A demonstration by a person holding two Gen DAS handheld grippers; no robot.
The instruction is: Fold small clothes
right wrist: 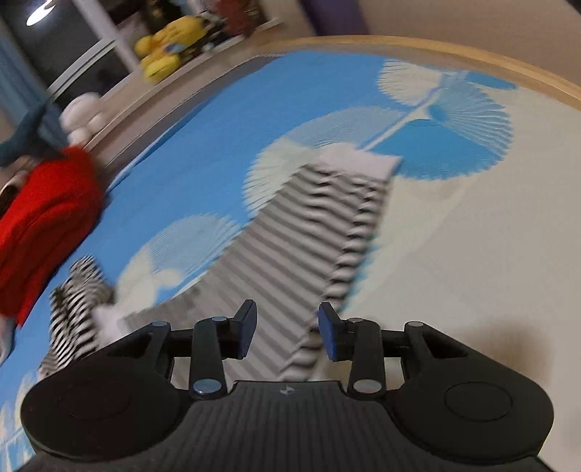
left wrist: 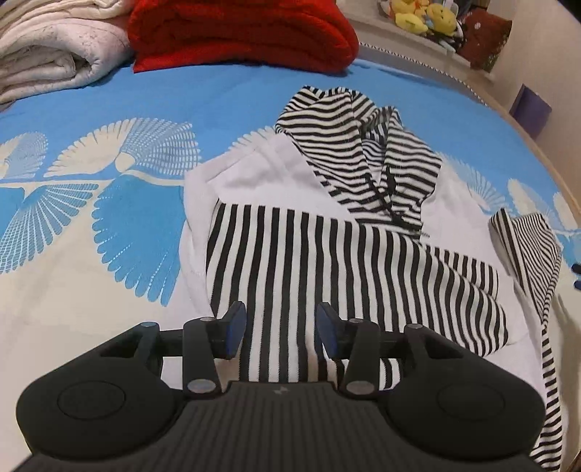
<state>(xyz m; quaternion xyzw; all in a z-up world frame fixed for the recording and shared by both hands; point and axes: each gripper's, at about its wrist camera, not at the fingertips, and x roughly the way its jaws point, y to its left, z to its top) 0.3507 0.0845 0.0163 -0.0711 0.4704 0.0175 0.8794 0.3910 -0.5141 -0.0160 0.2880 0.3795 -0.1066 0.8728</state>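
Observation:
A small black-and-white striped hooded top (left wrist: pixel 326 254) lies on the blue and cream bed cover (left wrist: pixel 109 203), with its hood (left wrist: pixel 345 152) at the far end and one sleeve folded across the body. My left gripper (left wrist: pixel 279 326) is open just above the near striped part. Another striped sleeve (left wrist: pixel 526 254) lies at the right. In the blurred right wrist view, my right gripper (right wrist: pixel 287 330) is open over a striped sleeve (right wrist: pixel 308 236) that stretches away from it. The hood (right wrist: pixel 76 297) shows at the left.
A red folded blanket (left wrist: pixel 239 32) and a cream quilt (left wrist: pixel 47 54) lie at the far side of the bed. Yellow plush toys (left wrist: pixel 425 16) sit on a shelf beyond. The wooden bed edge (right wrist: pixel 472 54) runs along the right.

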